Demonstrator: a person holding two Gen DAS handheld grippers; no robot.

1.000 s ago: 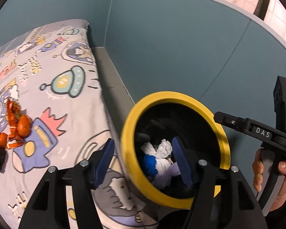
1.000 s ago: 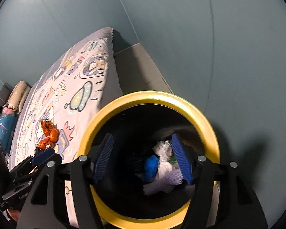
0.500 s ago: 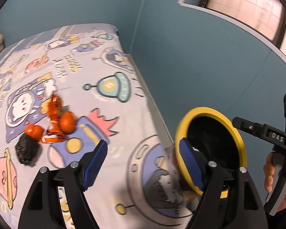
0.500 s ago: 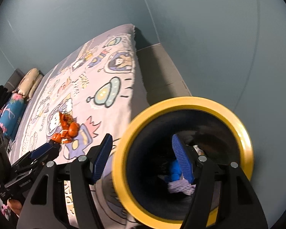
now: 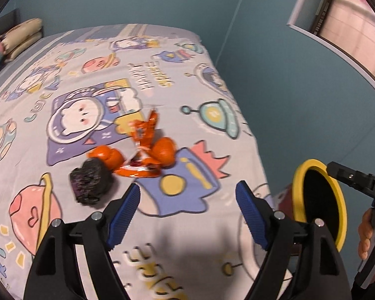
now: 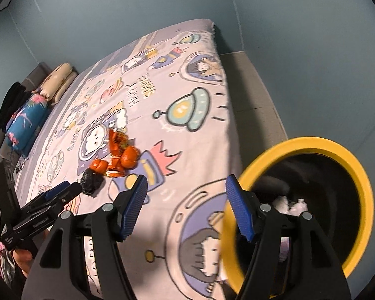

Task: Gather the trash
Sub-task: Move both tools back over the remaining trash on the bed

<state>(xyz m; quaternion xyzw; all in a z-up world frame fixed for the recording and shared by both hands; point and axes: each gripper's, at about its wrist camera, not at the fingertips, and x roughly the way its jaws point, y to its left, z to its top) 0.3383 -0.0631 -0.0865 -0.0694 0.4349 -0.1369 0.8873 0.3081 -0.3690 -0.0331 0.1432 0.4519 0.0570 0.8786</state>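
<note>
A pile of orange trash (image 5: pixel 142 155) lies on the cartoon bedsheet (image 5: pixel 87 95), with a black crumpled lump (image 5: pixel 91 186) at its near left. The pile (image 6: pixel 120 157) and the lump (image 6: pixel 92 182) also show in the right wrist view. My left gripper (image 5: pixel 187 212) is open and empty, just short of the pile. My right gripper (image 6: pixel 185 207) is open and empty over the bed edge. The yellow-rimmed black bin (image 6: pixel 310 210) stands beside the bed at right, with white trash inside; it also shows in the left wrist view (image 5: pixel 317 207).
Pillows (image 6: pixel 57 82) and a blue cushion (image 6: pixel 27 122) lie at the head of the bed. Teal walls (image 5: pixel 287 100) close in behind and to the right. A grey floor strip (image 6: pixel 252 95) runs between bed and wall. A window (image 5: pixel 350 12) is upper right.
Both grippers have swung away from the bin toward the bed. The orange pile has come closer and more central in both views. The bin has slid to the right.
</note>
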